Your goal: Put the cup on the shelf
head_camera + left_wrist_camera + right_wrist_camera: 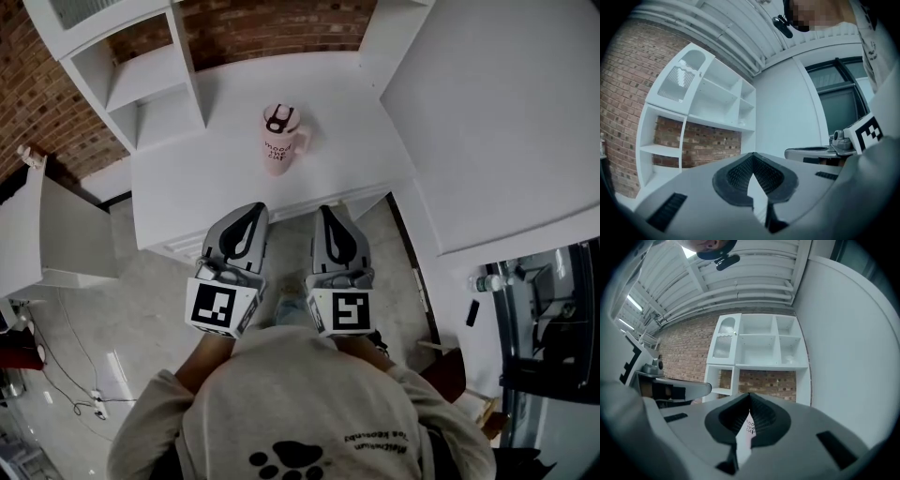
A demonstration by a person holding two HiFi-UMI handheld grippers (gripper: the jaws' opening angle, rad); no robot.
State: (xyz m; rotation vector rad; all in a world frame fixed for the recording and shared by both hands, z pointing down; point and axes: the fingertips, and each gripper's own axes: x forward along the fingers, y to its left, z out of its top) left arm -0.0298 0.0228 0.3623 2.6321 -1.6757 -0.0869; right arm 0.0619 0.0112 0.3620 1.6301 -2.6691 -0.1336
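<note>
Indoors, white table point(216, 178) bearing cup point(279, 141), white shelf point(150, 84); brick wall point(267, 26)

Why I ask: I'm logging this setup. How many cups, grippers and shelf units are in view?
cup: 1
grippers: 2, the left gripper and the right gripper
shelf unit: 1
Total: 4

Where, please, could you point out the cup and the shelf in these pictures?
cup point(277, 145): head view, on its pink printed side.
shelf point(150, 67): head view, on one white shelf board.
</note>
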